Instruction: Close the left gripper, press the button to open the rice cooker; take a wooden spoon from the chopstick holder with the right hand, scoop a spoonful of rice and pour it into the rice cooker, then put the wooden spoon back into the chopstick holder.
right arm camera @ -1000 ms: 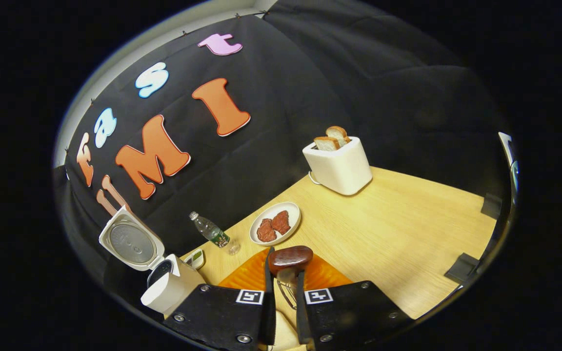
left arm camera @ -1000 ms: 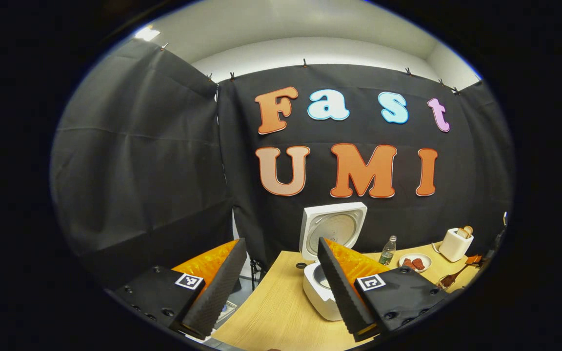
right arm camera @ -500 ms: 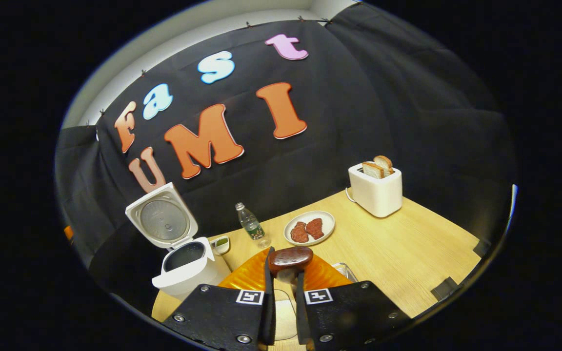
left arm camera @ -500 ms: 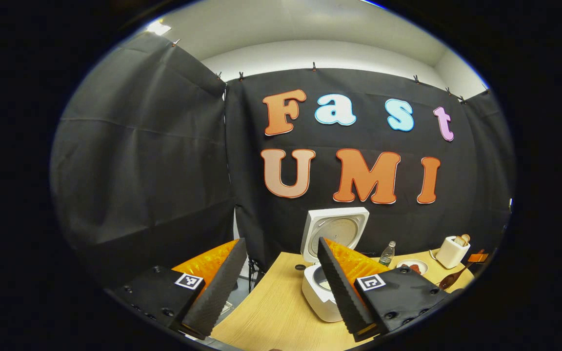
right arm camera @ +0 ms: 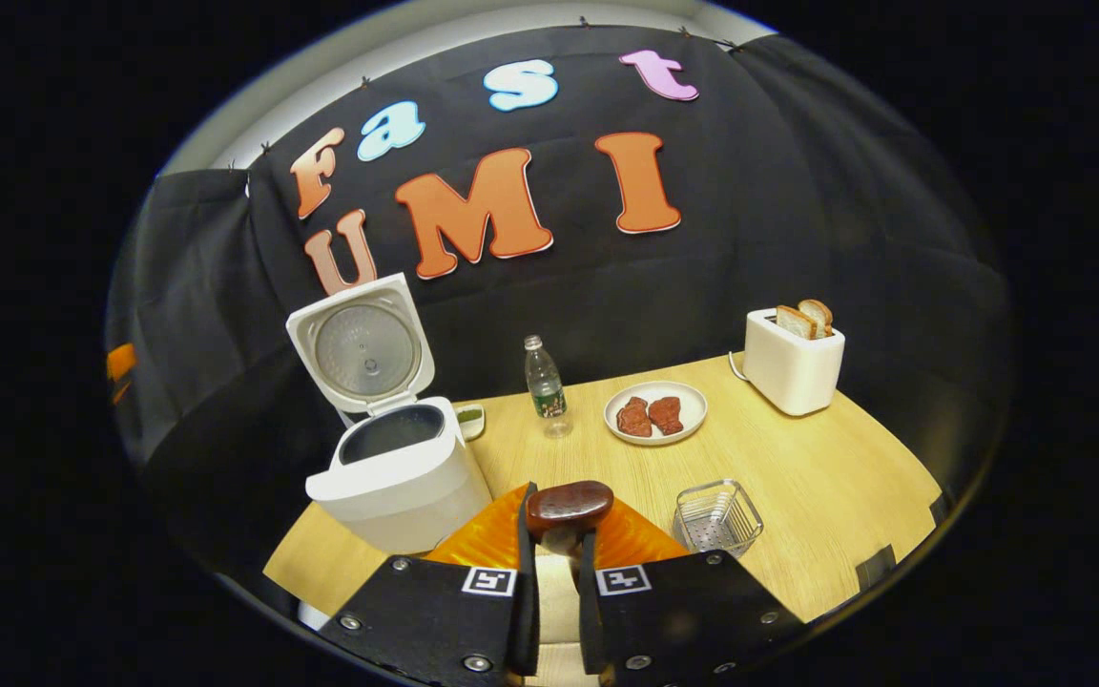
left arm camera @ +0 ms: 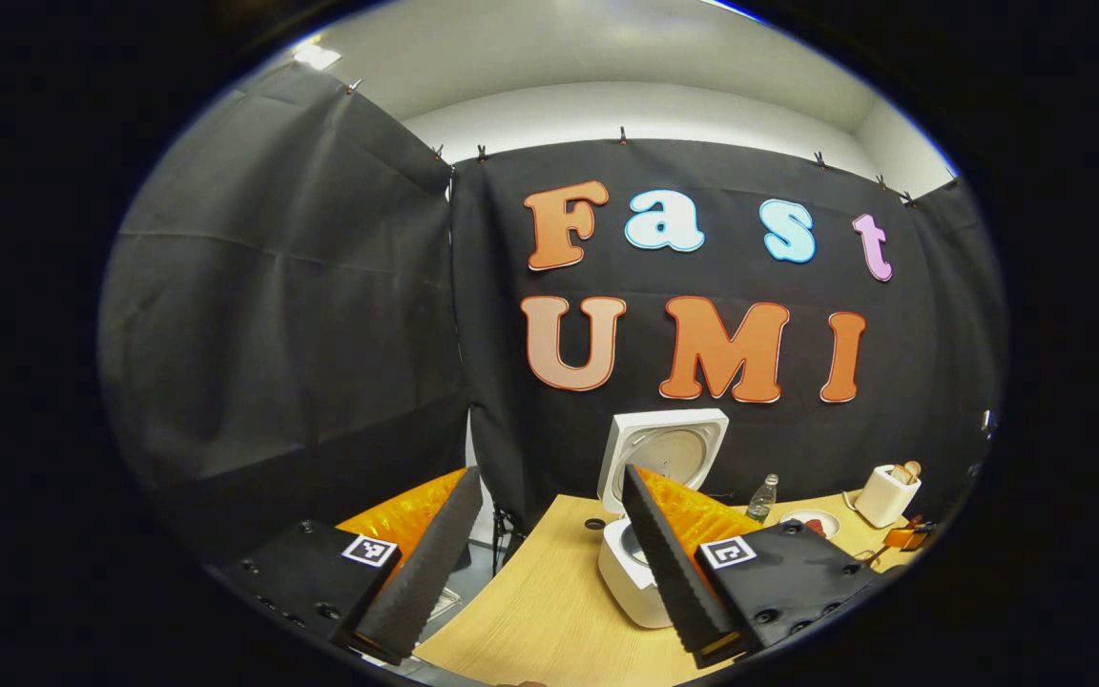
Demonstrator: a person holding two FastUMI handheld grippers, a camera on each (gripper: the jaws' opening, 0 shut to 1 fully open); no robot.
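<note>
My right gripper (right arm camera: 557, 563) is pinched tight on the wooden spoon (right arm camera: 568, 506). Both fingers press on its handle, and the dark round bowl of the spoon sticks out past the tips. I hold it up above the near side of the table (right arm camera: 798, 496).

The rice cooker (right arm camera: 402, 477) sits on the left of the table. Its lid (right arm camera: 363, 348) stands straight up and the pot is open. The wire chopstick holder (right arm camera: 716, 517) stands just to the right of my spoon, near me.

Farther back stand a water bottle (right arm camera: 544, 384), a plate of meat (right arm camera: 655, 413) and a white toaster (right arm camera: 791, 361) with bread in it.

My left gripper (left arm camera: 549, 563) is spread wide with nothing in it. It hangs in the air at the left end of the table. The rice cooker (left arm camera: 640, 572) sits just behind its right finger.
</note>
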